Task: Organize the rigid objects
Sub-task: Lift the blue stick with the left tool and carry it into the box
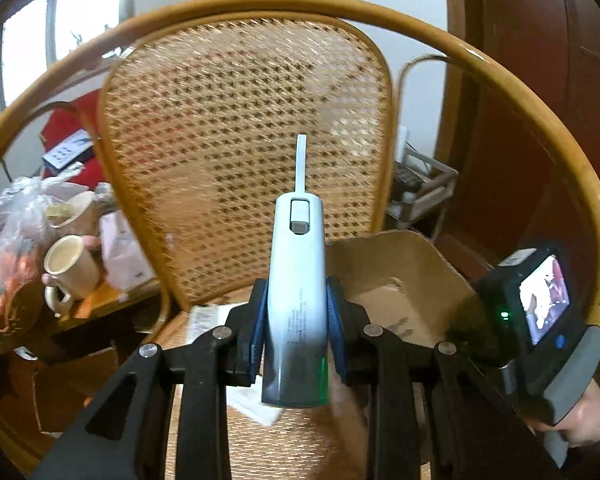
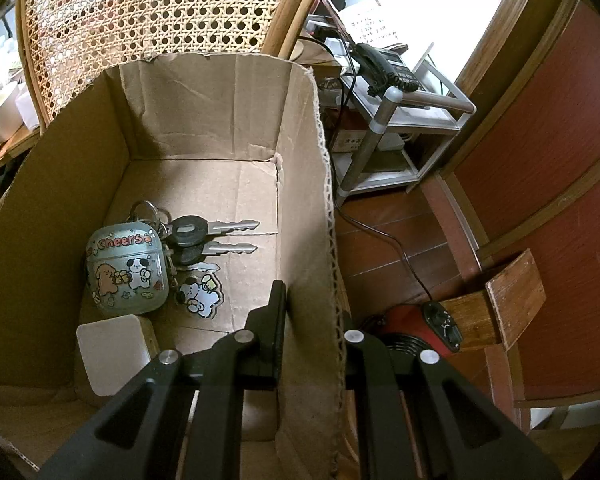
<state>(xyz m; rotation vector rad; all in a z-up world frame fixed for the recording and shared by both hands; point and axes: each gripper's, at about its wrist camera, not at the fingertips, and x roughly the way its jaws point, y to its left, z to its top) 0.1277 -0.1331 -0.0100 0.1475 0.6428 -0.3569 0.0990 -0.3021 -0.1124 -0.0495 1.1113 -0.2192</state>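
Left wrist view: left hand-held gripper (image 1: 296,332) clamps a white device (image 1: 296,280); right hand-held gripper (image 2: 314,340) pinches the cardboard box (image 2: 204,120) wall. A shallow low grip could let the device tip.

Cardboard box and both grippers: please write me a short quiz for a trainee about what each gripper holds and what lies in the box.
1. True or false: the left gripper is shut on a white electric toothbrush.
2. What does the right gripper clamp? A) the keys B) the side wall of the cardboard box C) nothing
3. Name the item with cartoon dogs lying beside the keys in the box.

Key
1. True.
2. B.
3. The earbud case marked "Cheers".
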